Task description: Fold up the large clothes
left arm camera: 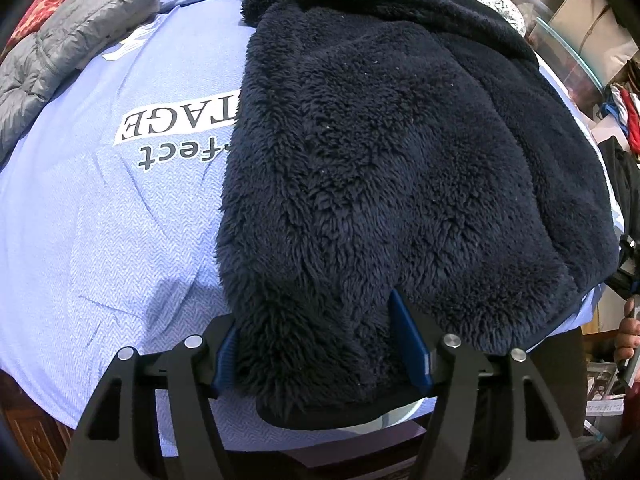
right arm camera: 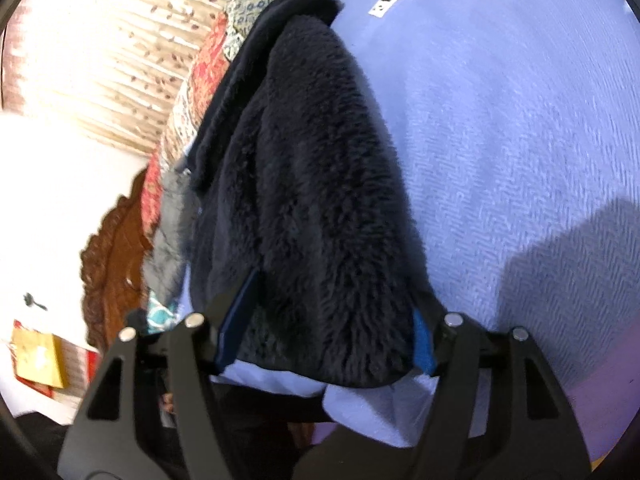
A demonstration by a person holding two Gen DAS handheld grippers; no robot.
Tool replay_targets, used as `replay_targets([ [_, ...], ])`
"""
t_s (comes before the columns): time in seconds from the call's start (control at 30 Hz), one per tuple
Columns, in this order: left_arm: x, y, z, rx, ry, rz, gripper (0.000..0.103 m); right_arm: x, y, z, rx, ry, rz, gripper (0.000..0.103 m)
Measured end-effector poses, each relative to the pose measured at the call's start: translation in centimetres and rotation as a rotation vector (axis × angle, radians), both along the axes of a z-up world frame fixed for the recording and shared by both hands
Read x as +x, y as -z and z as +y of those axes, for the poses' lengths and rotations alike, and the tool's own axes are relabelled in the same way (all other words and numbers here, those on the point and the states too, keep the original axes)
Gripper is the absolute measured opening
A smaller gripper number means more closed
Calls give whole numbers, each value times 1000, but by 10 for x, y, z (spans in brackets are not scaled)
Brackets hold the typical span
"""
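Observation:
A large dark navy fleece garment lies on a light blue printed cloth that covers the table. My left gripper stands open with its blue-padded jaws wide on either side of the fleece's near hem. In the right wrist view the same fleece runs away from the camera, and my right gripper also stands open, jaws either side of the fleece's near edge. The fingertips of both grippers are partly buried in the pile.
A grey quilted jacket lies at the far left of the table. A glass table edge and cluttered bags are at the right. A carved wooden chair back and patterned fabrics are left of the fleece.

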State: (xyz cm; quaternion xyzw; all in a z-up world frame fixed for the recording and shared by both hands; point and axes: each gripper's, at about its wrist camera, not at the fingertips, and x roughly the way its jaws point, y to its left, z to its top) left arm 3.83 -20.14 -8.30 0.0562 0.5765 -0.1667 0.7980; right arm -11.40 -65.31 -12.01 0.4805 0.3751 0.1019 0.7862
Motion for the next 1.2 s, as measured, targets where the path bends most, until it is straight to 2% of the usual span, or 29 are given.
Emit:
replay_targets([
  [0.13,0,1,-2,1,-2,-6,86,-5,5,-5,53,20,-16,64],
  [0.77,1,2,7,-18,7,4,89,-14,5,6,58,44,-18,64],
  [0.87,1,2,7,-20,8,12,90,-15,-1,6,37,26,-16,64],
  [0.97,2,2,8,-20,12,20,90,-18,-12,7,-49,32,-33,64],
  [1.2,7,1,11,-38,16,55,91,-12,-8,20,-66,-22,-14,64],
])
